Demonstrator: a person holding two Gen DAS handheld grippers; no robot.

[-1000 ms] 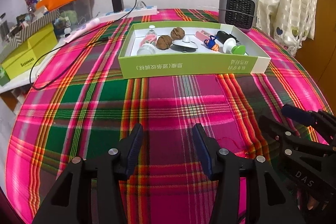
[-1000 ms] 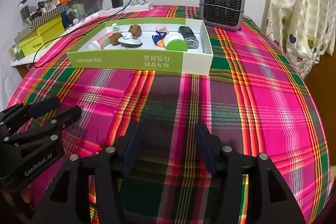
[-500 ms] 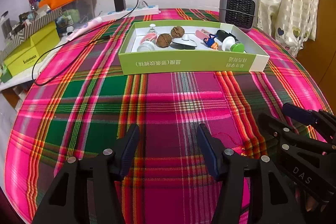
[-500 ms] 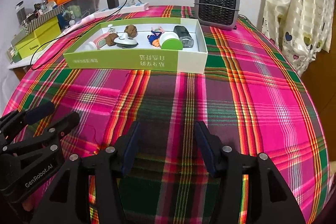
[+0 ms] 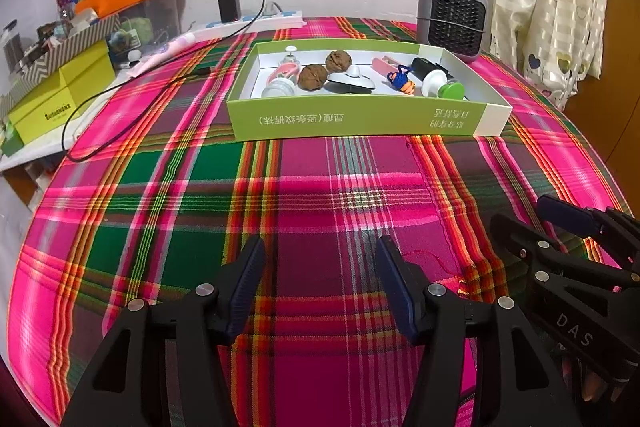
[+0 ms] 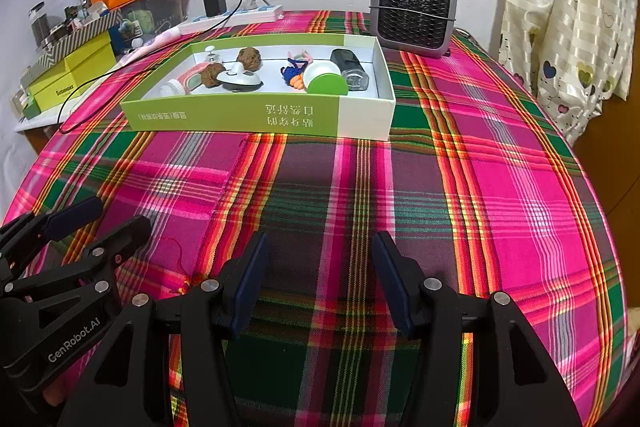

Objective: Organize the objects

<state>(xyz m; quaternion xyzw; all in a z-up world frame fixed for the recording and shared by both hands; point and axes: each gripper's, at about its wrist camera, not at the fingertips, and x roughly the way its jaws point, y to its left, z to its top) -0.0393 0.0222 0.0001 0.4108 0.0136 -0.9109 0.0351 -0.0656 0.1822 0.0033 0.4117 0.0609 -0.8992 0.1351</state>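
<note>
Home: heart-print curtain, plaid tablecloth

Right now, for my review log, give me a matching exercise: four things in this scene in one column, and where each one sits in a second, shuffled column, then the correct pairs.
Things:
1. two walnuts
2. grey fan heater
3. black charger plug
4. left claw

Places:
A. plugged into the power strip by the wall
B. open above bare plaid tablecloth, in front of the box
C. inside the green and white box
D. on the table behind the box's right end

Pairs: 1-C, 2-D, 3-A, 4-B
</note>
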